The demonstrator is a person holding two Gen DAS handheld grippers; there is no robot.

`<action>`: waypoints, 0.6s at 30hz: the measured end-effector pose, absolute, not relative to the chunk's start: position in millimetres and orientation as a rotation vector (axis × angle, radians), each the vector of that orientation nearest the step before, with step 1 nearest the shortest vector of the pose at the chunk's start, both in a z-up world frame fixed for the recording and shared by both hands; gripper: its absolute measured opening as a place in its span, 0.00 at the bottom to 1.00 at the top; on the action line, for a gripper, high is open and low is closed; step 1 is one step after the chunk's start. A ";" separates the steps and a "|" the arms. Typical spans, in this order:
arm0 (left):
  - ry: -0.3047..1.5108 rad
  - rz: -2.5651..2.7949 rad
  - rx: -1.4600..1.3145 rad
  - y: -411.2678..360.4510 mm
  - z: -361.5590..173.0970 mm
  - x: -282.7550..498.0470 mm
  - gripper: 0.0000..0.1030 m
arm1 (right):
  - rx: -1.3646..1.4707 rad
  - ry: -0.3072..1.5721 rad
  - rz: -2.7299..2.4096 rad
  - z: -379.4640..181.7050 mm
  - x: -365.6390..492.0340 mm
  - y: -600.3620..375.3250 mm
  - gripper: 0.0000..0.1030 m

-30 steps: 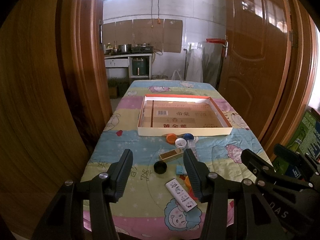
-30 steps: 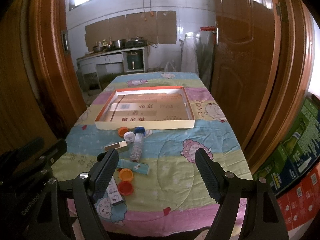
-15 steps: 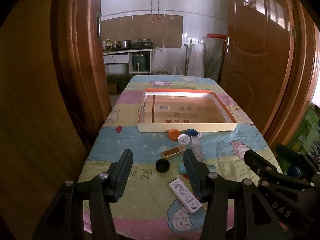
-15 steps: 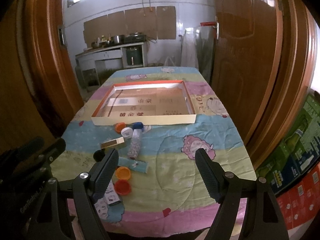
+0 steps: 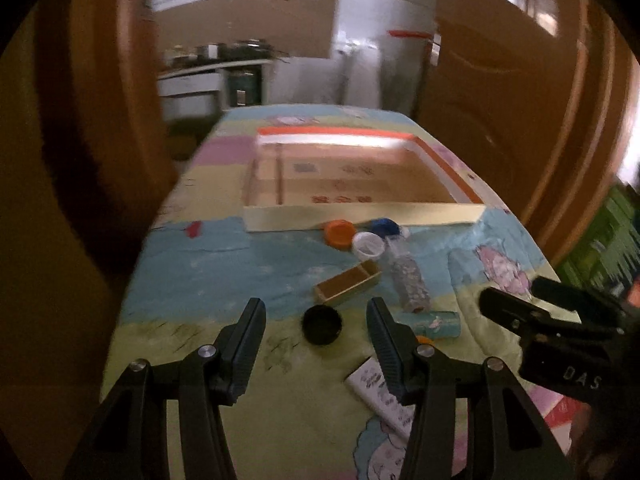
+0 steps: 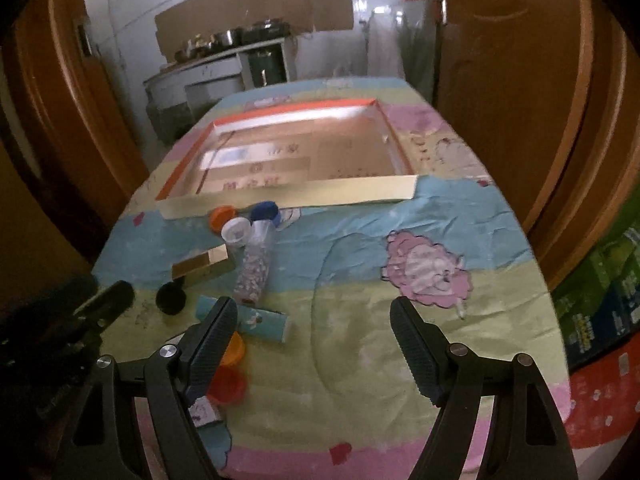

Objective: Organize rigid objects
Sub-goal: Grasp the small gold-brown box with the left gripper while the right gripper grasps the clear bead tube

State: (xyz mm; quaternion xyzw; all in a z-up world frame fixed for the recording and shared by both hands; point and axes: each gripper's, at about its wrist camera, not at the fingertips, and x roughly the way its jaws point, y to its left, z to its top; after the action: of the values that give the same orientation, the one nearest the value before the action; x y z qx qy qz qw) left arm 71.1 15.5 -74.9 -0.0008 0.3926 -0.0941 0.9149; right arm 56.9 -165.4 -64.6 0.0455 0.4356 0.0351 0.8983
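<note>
A shallow cardboard tray [image 5: 360,213] with an orange rim lies at the far middle of the table; it also shows in the right wrist view [image 6: 304,196]. In front of it lie an orange lid [image 5: 339,232], a white cap [image 5: 367,245], a blue cap [image 5: 385,225], a clear bottle [image 5: 408,277], a gold box [image 5: 347,282], a black lid [image 5: 322,325], a teal tube [image 5: 434,322] and a white tube [image 5: 380,390]. My left gripper [image 5: 316,334] is open just above the black lid. My right gripper [image 6: 312,338] is open above bare cloth, with the teal tube [image 6: 260,320] and orange lids [image 6: 234,350] by its left finger.
The table carries a pastel cartoon cloth [image 6: 420,272]. Wooden doors stand at both sides [image 5: 500,80]. Green cartons [image 6: 600,280] are stacked on the floor to the right. A kitchen counter [image 6: 224,64] stands behind the table.
Both grippers have moved forward and lower towards the table. The objects look bigger and nearer. Both stay open and nothing on the table has moved.
</note>
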 end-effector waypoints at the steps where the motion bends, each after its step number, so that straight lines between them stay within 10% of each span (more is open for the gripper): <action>1: 0.819 -0.223 0.017 15.0 -78.5 77.7 0.51 | 0.093 0.912 0.084 -68.0 61.7 -164.3 0.78; 13: 0.891 -0.516 0.273 -14.4 -112.8 133.7 0.48 | 0.108 0.992 0.154 -94.1 105.1 -159.4 0.78; 18: 0.933 -0.520 0.241 -12.9 -123.6 149.3 0.32 | 0.117 1.015 0.160 -100.4 115.5 -163.2 0.78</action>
State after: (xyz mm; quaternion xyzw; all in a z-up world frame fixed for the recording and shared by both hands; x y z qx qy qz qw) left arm 149.3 -12.9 -123.6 0.1144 0.4434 -0.2474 0.8539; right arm 115.5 -163.2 -100.3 0.0561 0.4853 0.0763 0.8692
